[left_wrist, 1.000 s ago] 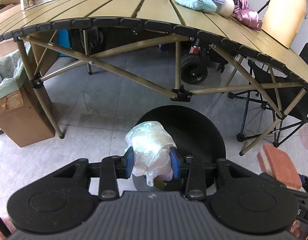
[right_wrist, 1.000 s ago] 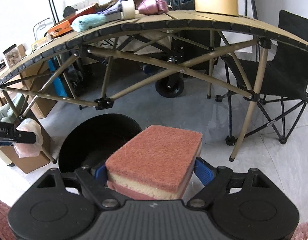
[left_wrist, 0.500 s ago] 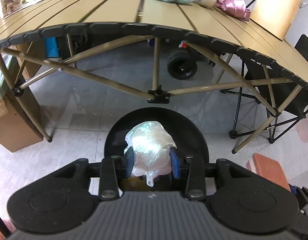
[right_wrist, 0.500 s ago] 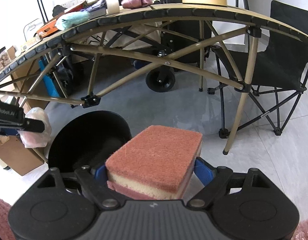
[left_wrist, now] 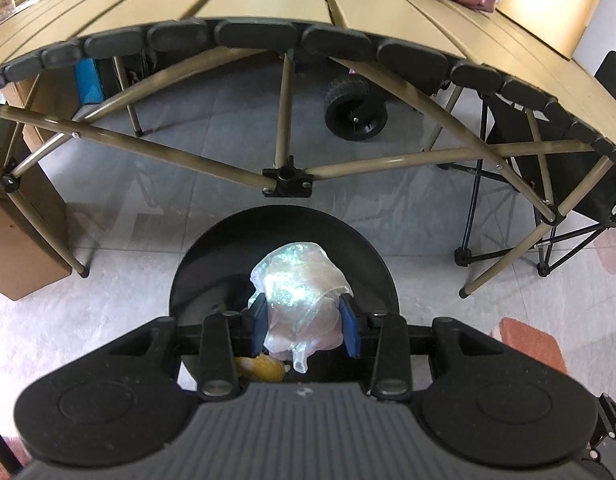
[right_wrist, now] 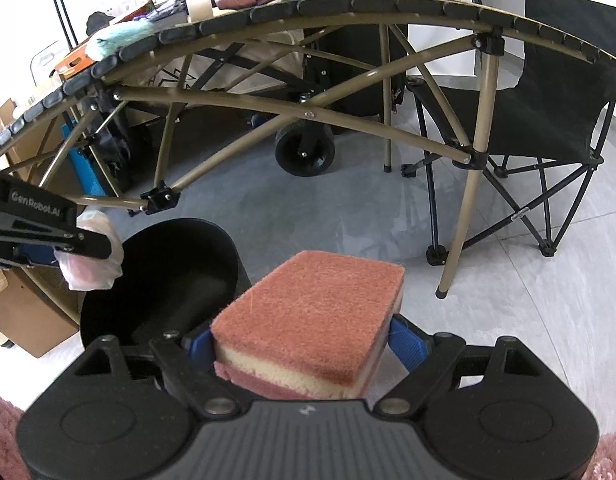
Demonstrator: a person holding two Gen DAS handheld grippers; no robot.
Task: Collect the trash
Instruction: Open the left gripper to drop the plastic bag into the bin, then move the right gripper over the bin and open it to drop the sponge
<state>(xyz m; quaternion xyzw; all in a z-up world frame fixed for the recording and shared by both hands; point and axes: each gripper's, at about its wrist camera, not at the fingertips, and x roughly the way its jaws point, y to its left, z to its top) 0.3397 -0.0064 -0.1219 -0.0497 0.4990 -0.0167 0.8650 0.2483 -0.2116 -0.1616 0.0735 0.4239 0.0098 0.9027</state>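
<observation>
My left gripper (left_wrist: 303, 326) squeezes crinkly plastic wrap (left_wrist: 299, 300) over black bin (left_wrist: 372, 264), frame middle. My right gripper (right_wrist: 303, 344) squeezes pink sponge (right_wrist: 308, 312), bin at left.

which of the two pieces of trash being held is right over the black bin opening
The crumpled plastic wrap in the left hand-held gripper. It hangs over the black bin; the pink sponge is beside it.

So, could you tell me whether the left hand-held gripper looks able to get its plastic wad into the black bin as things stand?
Probably yes. The left hand-held gripper holds the plastic wad right over the black bin's open mouth, with nothing in between.
</observation>
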